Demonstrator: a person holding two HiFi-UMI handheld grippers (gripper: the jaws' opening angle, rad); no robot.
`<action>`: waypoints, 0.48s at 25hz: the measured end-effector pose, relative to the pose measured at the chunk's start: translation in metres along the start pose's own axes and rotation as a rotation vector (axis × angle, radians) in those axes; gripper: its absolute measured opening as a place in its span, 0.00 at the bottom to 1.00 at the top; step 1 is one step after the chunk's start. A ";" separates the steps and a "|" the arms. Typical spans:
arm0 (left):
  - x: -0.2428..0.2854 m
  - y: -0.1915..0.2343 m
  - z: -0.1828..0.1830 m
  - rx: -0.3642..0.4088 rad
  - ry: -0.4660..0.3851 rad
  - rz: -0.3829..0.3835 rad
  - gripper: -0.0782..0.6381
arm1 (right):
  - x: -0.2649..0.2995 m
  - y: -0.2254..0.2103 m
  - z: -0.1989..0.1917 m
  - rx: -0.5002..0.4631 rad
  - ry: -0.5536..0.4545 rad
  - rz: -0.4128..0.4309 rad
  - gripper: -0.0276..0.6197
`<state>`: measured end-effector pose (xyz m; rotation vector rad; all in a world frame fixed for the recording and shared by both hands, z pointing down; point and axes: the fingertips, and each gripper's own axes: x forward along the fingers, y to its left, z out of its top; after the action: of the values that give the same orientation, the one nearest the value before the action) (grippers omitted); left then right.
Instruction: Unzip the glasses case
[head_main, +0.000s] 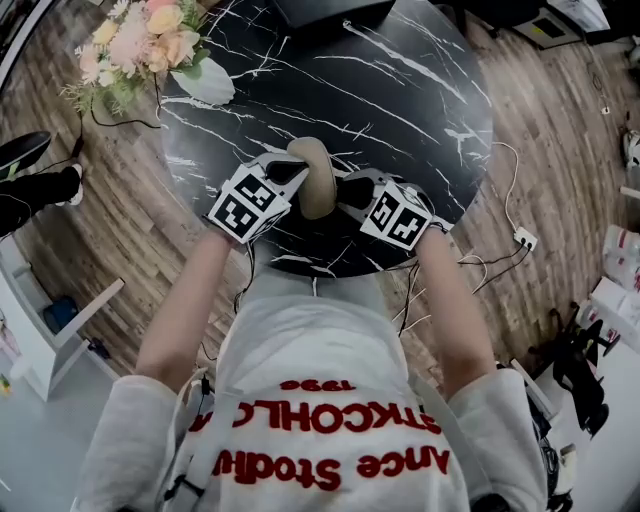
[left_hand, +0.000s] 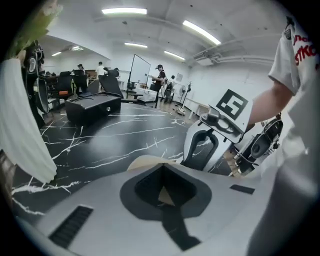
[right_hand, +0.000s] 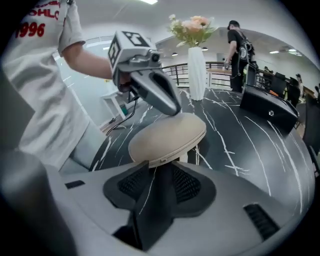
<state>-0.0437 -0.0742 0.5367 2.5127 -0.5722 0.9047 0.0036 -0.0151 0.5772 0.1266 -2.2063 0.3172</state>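
A beige oval glasses case (head_main: 316, 178) stands on the black marble table (head_main: 410, 110), near its front edge, between my two grippers. My left gripper (head_main: 290, 180) is shut on the case's left end; in the left gripper view beige case (left_hand: 149, 162) shows between the closed jaws. From the right gripper view, the left gripper's fingers (right_hand: 162, 97) press on the far top of the case (right_hand: 167, 136). My right gripper (right_hand: 159, 167) stands open at the case's near edge by the zip seam, with only table showing through the gap.
A white vase of flowers (head_main: 150, 40) stands at the table's back left, and a black box (head_main: 330, 10) at the far side. Cables and a power strip (head_main: 522, 238) lie on the wooden floor. People stand in the room beyond.
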 end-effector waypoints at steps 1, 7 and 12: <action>0.004 0.000 0.002 0.009 0.008 -0.013 0.12 | 0.002 0.002 -0.002 -0.017 0.017 0.001 0.26; 0.007 0.002 0.003 0.046 -0.020 -0.021 0.12 | 0.004 0.005 0.002 -0.076 0.006 -0.056 0.28; 0.007 0.002 0.006 0.063 -0.021 -0.020 0.12 | 0.009 0.016 0.001 -0.157 0.051 0.019 0.35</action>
<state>-0.0364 -0.0805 0.5375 2.5826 -0.5317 0.9030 -0.0053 -0.0001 0.5807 0.0120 -2.1734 0.1551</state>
